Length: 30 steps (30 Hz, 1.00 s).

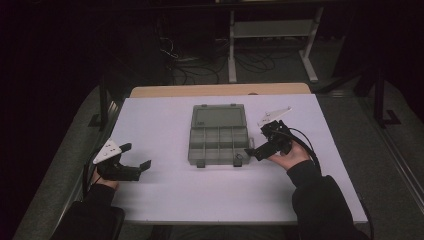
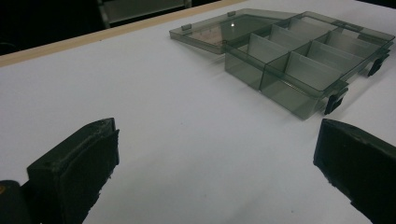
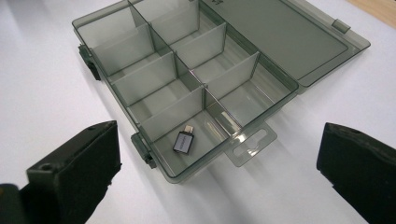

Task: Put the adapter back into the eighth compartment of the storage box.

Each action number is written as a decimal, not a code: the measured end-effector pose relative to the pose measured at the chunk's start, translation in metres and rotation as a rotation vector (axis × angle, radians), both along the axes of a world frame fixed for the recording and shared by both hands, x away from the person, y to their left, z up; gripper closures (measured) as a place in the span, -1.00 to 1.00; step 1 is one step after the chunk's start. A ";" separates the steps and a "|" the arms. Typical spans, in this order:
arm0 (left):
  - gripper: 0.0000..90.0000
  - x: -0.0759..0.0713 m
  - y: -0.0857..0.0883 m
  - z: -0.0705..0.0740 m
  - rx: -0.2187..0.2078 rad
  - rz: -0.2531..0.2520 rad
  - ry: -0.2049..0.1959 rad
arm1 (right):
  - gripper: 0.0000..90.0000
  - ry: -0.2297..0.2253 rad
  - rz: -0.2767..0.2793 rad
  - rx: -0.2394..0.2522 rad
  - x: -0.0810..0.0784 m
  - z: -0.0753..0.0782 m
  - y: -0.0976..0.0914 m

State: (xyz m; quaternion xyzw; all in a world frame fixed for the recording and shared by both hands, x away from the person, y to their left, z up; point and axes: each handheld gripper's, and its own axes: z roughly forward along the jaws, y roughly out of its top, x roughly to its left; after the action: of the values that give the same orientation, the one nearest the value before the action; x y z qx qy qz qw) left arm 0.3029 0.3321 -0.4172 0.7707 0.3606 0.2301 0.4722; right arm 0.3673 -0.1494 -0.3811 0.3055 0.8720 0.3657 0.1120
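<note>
A smoky see-through compartment box [image 1: 191, 145] lies open in the middle of the white table, its lid [image 1: 218, 116] folded flat toward the back. In the right gripper view a small grey adapter [image 3: 183, 142] rests in the corner compartment of the box [image 3: 159, 77] nearest the jaws; the other compartments look empty. My right gripper [image 1: 256, 141] hovers beside the box's front right corner, jaws wide apart and holding nothing [image 3: 217, 140]. Over at the table's left my left gripper [image 1: 135, 155] is low, open and empty [image 2: 215, 154], pointing toward the box [image 2: 243, 70].
The white tabletop [image 1: 210, 195] has bare room in front of the box and on both sides. A wooden strip [image 1: 220, 90] runs along its back edge. Behind, on the dark floor, stand a metal frame [image 1: 270, 30] and loose cables [image 1: 190, 70].
</note>
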 end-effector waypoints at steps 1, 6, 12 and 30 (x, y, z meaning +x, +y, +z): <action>-1.00 0.000 0.000 0.000 -0.001 0.000 0.000 | -1.00 0.000 -0.001 0.003 -0.001 0.000 -0.001; -1.00 0.000 0.000 0.000 0.000 0.000 0.000 | -1.00 -0.009 -0.011 0.005 -0.005 0.001 -0.005; -1.00 0.000 0.000 0.000 -0.001 0.000 0.001 | -1.00 -0.014 -0.021 0.013 -0.008 0.000 -0.011; -1.00 0.000 0.000 0.000 -0.002 -0.001 0.002 | -1.00 -0.017 -0.053 0.082 -0.022 -0.001 -0.033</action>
State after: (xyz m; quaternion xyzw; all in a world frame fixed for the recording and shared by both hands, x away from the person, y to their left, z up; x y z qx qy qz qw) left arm 0.3030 0.3316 -0.4173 0.7708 0.3608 0.2287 0.4727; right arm 0.3454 -0.1822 -0.3824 0.3297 0.8469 0.4006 0.1164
